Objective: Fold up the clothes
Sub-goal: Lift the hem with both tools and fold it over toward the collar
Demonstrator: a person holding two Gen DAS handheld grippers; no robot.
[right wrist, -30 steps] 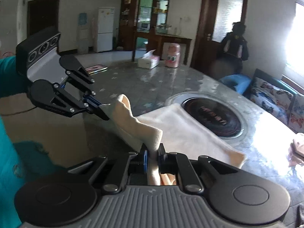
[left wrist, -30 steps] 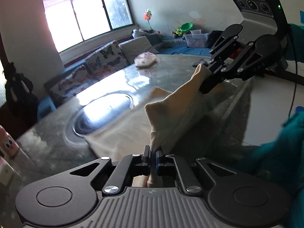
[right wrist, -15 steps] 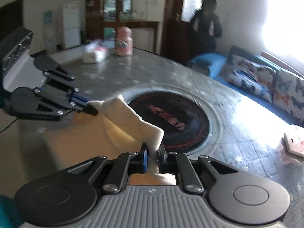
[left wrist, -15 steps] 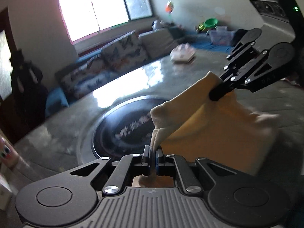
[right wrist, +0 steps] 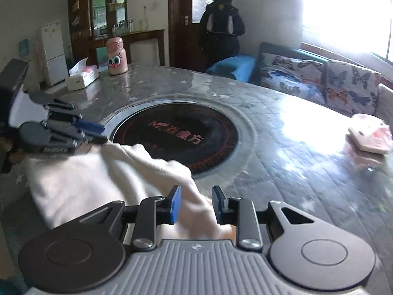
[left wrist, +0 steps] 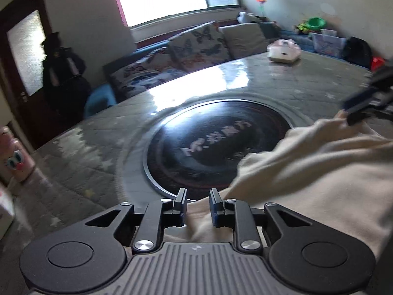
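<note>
A cream cloth lies folded over on the grey table, its far edge reaching the black round hob. My left gripper is open, its jaws apart over the cloth's near corner. My right gripper is open too, with the cloth lying between and under its jaws. The left gripper shows in the right wrist view at the cloth's left corner. The right gripper shows blurred in the left wrist view at the cloth's far right corner.
A pink bottle and a tissue box stand at the table's far left. A pink bundle lies at its right side. A butterfly-print sofa runs beyond the table. A dark coat hangs on the door.
Both grippers carried the lifted cloth edge forward and down over the rest of the cloth, then opened and let it go. The cloth now lies folded on the table.
</note>
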